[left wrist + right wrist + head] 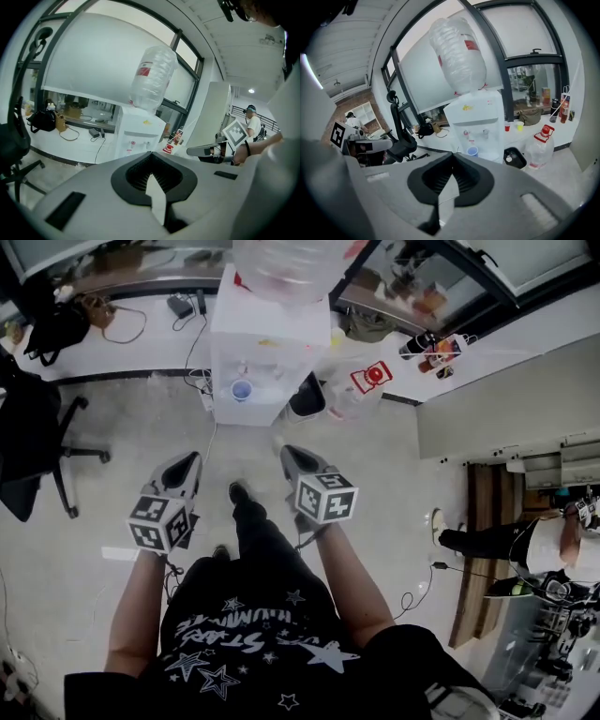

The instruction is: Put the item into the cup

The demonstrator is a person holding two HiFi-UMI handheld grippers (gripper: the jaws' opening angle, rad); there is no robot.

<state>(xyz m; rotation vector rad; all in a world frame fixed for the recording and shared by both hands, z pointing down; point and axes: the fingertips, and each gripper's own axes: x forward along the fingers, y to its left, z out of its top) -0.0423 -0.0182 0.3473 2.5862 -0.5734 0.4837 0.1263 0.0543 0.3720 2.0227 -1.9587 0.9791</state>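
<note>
A small blue cup stands on the drip tray of a white water dispenser straight ahead; the right gripper view shows the same cup just beyond the jaws. My left gripper and right gripper are held side by side at waist height over the floor, well short of the dispenser. Both point toward it. In the left gripper view the left gripper has its jaws pressed together with nothing between them. The right gripper is likewise shut and empty. No loose item for the cup shows in any view.
A large inverted bottle tops the dispenser. A black bin and a red-capped plastic jug stand to its right. Red and yellow cups sit on the window ledge. An office chair is at left, another person at right.
</note>
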